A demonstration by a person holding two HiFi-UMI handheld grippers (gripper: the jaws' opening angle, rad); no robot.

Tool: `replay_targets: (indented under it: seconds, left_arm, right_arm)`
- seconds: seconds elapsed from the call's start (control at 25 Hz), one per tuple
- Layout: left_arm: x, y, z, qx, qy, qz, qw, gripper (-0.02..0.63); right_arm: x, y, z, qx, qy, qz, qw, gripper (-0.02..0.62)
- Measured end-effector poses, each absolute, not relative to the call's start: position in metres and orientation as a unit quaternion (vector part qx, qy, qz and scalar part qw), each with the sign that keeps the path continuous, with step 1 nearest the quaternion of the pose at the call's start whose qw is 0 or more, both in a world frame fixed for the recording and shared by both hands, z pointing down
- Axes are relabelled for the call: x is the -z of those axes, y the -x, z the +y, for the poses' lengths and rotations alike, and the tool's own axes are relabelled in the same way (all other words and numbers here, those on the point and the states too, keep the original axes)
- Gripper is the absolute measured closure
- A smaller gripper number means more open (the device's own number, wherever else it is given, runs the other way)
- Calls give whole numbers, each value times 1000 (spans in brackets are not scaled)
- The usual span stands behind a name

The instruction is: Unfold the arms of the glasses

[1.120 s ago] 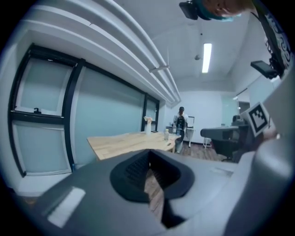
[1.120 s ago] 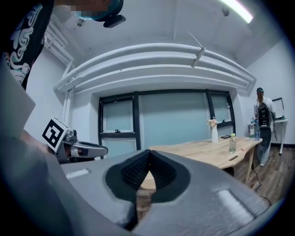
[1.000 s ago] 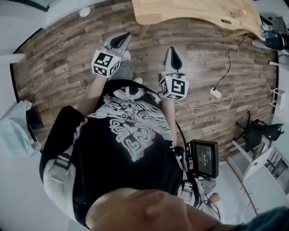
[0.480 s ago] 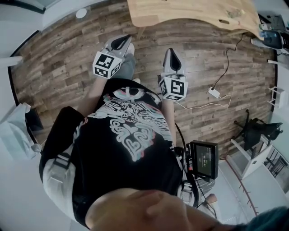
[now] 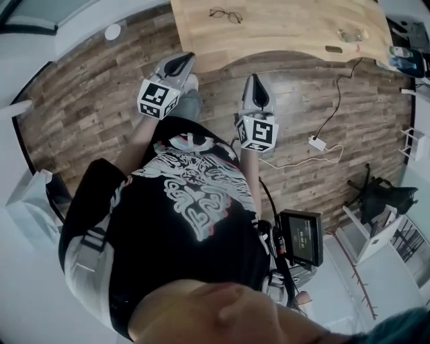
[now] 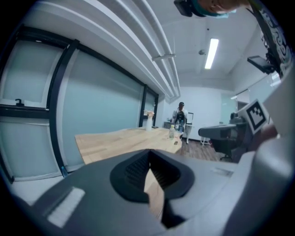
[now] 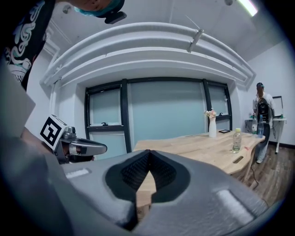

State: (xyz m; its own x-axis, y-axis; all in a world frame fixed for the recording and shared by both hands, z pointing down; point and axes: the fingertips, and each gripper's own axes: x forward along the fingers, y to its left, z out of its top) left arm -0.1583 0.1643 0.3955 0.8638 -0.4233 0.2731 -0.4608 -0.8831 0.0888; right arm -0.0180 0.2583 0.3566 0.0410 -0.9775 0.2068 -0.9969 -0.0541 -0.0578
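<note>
Thin dark-framed glasses [image 5: 226, 15] lie on the light wooden table [image 5: 289, 30] at the top of the head view; they are too small to tell how the arms stand. My left gripper [image 5: 180, 62] is held over the wood floor, short of the table's near edge, jaws closed with nothing between them. My right gripper [image 5: 257, 83] hangs beside it, just before the table edge, also shut and empty. The left gripper view shows its closed jaw tips [image 6: 148, 166] with the tabletop [image 6: 120, 140] beyond. In the right gripper view the jaws [image 7: 148, 166] are closed too. Neither gripper view shows the glasses.
A clear bottle [image 7: 236, 140] and a white vase [image 7: 212, 125] stand on the table; a person [image 7: 261, 110] stands at its far end. On the floor lie a white adapter with cable [image 5: 318, 141], a small monitor [image 5: 302, 237] and a black chair [image 5: 379, 195].
The view has shifted toward the table: more of the tabletop shows and the glasses have come into sight. Both grippers stay shut, now closer to the table edge.
</note>
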Motion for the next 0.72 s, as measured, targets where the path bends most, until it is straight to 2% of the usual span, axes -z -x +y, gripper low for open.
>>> replay_targets:
  seconds: [0.48,0.72]
  left_arm:
    - [-386,110,27,-114,-971,-199,71,617]
    - [-397,92,-1,-126,-974,-165,86,617]
  right_arm:
    - [-366,-15,122,-120,-722,-678,68,597]
    - [-358,-29,92,-141,-734,-664,21,597]
